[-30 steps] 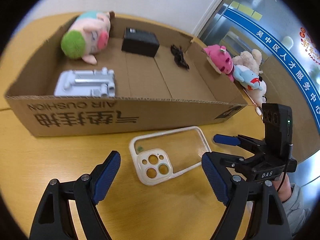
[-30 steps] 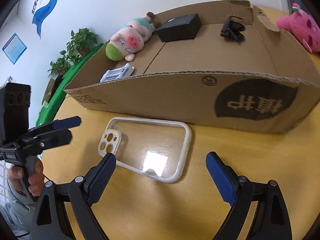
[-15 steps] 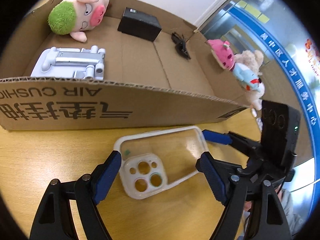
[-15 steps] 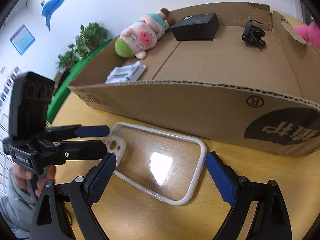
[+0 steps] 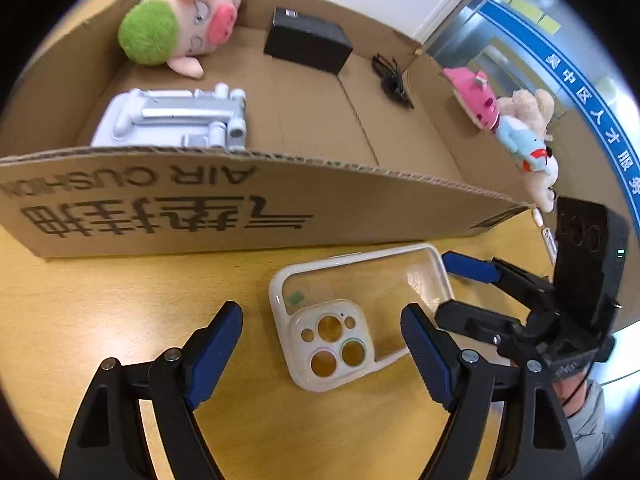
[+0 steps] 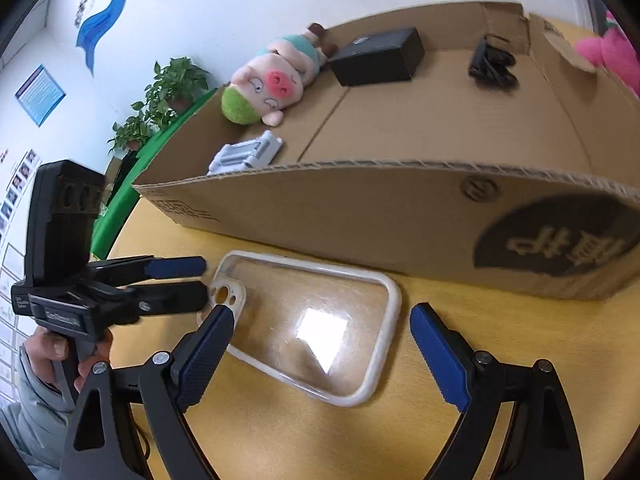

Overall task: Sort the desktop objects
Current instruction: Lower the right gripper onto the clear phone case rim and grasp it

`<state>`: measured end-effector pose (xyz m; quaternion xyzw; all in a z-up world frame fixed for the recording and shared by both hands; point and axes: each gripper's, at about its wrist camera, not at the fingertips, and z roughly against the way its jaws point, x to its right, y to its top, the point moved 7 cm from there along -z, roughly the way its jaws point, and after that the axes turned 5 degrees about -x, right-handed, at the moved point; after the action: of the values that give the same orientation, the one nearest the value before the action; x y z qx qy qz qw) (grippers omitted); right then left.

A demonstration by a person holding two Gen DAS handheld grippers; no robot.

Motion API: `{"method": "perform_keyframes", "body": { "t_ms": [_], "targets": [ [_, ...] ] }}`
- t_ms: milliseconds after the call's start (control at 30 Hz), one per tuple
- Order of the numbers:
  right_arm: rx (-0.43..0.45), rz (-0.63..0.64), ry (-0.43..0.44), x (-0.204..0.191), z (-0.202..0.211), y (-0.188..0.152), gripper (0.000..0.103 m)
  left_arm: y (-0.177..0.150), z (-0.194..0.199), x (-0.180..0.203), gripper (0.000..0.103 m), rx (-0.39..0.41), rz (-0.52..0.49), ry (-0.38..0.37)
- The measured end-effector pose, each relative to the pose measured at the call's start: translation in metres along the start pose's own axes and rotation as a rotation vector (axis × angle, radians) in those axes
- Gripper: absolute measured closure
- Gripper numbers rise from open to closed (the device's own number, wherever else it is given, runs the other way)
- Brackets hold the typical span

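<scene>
A clear phone case with a white rim (image 5: 360, 312) (image 6: 320, 328) lies flat on the yellow table, just in front of the cardboard box (image 5: 200, 208) (image 6: 360, 208). My left gripper (image 5: 320, 320) (image 6: 202, 280) is open, its blue pads either side of the case's camera end with gaps on both sides. My right gripper (image 6: 322, 320) (image 5: 456, 292) is open too and straddles the other end, its left pad close to the rim. Neither holds anything.
Inside the box lie a pig plush with green hair (image 5: 176, 28), a black box (image 5: 308, 42), a grey folded stand (image 5: 172, 120) and a small black clip (image 5: 390, 80). Pink (image 5: 480, 104) and blue (image 5: 528, 144) plush toys sit beyond the box's right end.
My left gripper has come down and forward, so the case's camera end now lies between its pads. The right gripper has closed in on the case's other end. The case has not moved.
</scene>
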<state>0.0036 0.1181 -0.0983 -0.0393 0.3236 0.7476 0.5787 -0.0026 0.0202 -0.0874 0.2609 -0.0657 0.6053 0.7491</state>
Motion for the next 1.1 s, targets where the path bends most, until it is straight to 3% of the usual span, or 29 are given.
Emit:
{"method": "perform_keyframes", "body": {
  "t_ms": [233, 500, 700, 867, 933, 1033, 1100],
  "targets": [
    [0.008, 0.037, -0.004, -0.012, -0.001, 0.0, 0.011, 0.003, 0.002, 0.009, 0.022, 0.032, -0.024, -0.029],
    [0.167, 0.052, 0.055, -0.025, 0.046, 0.001, 0.011, 0.006, 0.045, 0.033, 0.022, 0.174, -0.085, -0.085],
    [0.236, 0.062, 0.09, -0.037, 0.068, -0.024, 0.011, -0.014, 0.048, 0.037, 0.022, 0.176, -0.093, -0.1],
    [0.204, 0.041, -0.009, -0.024, 0.059, -0.037, 0.012, -0.023, 0.034, 0.024, 0.022, 0.14, -0.069, -0.043],
    [0.188, 0.005, -0.054, -0.012, 0.053, -0.035, 0.018, -0.022, 0.026, 0.016, 0.023, 0.122, -0.044, -0.02],
    [0.152, 0.002, -0.151, 0.001, 0.041, -0.03, 0.034, -0.018, 0.015, 0.005, 0.025, 0.099, -0.004, 0.011],
    [0.12, -0.012, -0.176, 0.008, 0.032, -0.029, 0.046, -0.019, 0.011, 0.003, 0.045, 0.083, -0.003, 0.006]
  ]
}}
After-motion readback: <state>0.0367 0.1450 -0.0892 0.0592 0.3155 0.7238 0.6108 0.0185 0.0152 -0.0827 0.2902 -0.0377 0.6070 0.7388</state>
